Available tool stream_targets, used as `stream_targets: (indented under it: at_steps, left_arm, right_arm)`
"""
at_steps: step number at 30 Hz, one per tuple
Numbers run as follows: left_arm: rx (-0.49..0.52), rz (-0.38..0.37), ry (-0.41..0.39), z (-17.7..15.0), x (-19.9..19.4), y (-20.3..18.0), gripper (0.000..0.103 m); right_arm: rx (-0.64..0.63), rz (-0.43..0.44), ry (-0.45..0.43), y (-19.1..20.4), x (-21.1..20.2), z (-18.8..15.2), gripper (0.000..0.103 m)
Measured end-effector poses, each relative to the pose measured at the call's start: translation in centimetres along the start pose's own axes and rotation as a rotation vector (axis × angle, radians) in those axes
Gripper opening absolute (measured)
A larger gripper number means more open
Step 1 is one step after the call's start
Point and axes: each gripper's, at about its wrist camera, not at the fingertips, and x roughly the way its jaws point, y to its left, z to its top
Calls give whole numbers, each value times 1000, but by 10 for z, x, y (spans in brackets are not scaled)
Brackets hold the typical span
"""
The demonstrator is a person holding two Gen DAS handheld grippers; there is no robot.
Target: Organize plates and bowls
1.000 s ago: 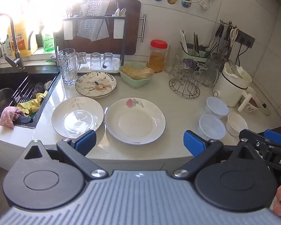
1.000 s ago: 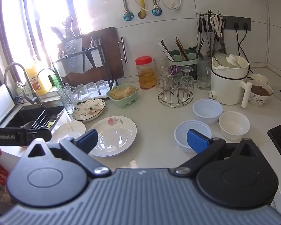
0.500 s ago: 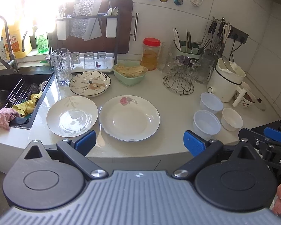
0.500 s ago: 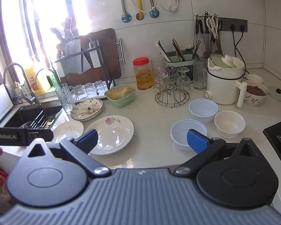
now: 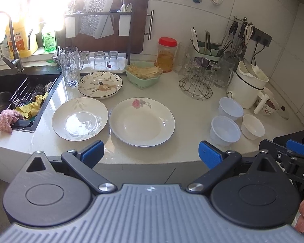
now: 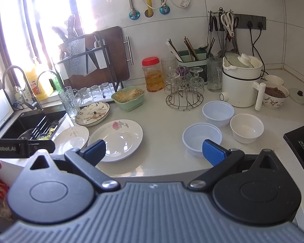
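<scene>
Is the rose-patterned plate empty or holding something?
Empty. The rose-patterned plate shows a bare white well in both views; nothing lies on it and neither gripper touches it.

"GenRobot.AI" on left hand-held gripper (image 6: 20, 148)

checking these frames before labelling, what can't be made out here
- Window area, left wrist view: washed out by glare; bottle labels unreadable.
- Sink, left wrist view: its left part is cut by the edge; cloths cover part of the inside.
- Near counter edge, both views: hidden behind the open left claw and open right claw.
- Hob, right wrist view: cut off by the right edge.
- Pot contents: hidden by its tilted lid.
</scene>
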Motion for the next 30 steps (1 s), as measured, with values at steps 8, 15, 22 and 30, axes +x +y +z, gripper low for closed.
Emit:
stream_targets:
  at_steps: [8, 15, 22, 30]
  left_arm:
    - [4, -5, 7, -2, 3, 0, 101]
    - [1, -6, 5, -2, 4, 0, 101]
    - [-8, -5, 6, -3, 3, 3, 101]
    - [1, -16, 5, -3, 3, 2, 101]
  right_arm:
    - [6, 11, 7, 2, 1, -2, 103]
    - [6, 12, 9, 0, 3, 1, 103]
    - [5, 14, 20, 1, 4, 2, 103]
    - [17, 5, 13, -1, 3, 0, 103]
